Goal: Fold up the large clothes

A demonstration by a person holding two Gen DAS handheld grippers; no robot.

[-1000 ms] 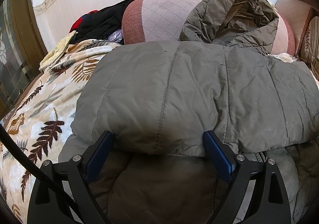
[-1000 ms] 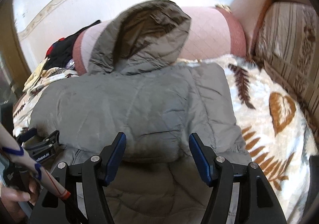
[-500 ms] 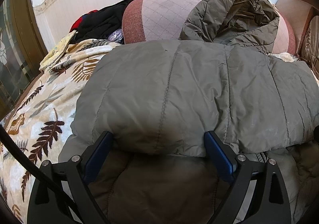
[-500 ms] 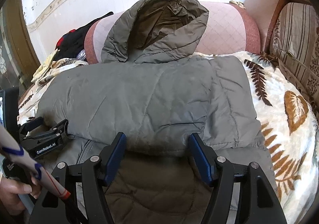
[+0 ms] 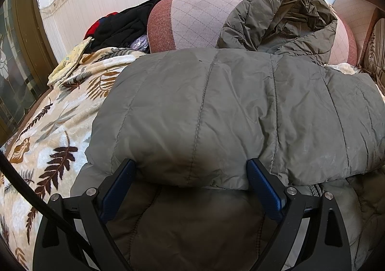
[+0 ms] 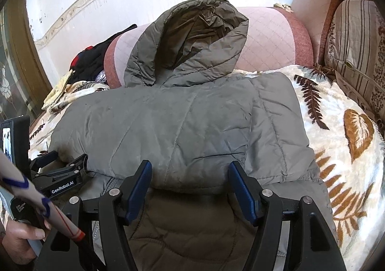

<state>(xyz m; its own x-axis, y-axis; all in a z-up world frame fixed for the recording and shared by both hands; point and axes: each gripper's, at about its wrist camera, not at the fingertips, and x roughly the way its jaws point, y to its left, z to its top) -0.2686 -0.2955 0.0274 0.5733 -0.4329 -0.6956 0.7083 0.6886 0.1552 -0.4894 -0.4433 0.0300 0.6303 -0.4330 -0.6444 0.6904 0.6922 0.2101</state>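
A grey-olive padded jacket (image 5: 228,107) lies folded on a leaf-patterned blanket (image 5: 48,131), its hood (image 5: 288,18) propped against a pink bolster (image 5: 192,20). The jacket also shows in the right wrist view (image 6: 168,126), with the hood (image 6: 192,42) behind it. My left gripper (image 5: 191,174) is open, its blue pads either side of the folded edge's bulge. My right gripper (image 6: 190,177) is open the same way at the fold's right part. The left gripper's body (image 6: 62,174) shows at the fold's left end in the right wrist view.
Dark and red clothes (image 5: 120,27) are heaped at the back left beside the bolster. A striped cushion (image 6: 356,54) stands at the right. A wooden door frame (image 5: 26,37) runs along the left. The blanket (image 6: 341,138) is bare right of the jacket.
The right wrist view has steadied and drawn back slightly; the hood now sits centred against the bolster. The left gripper has barely moved. Both grippers stay open at the fold.
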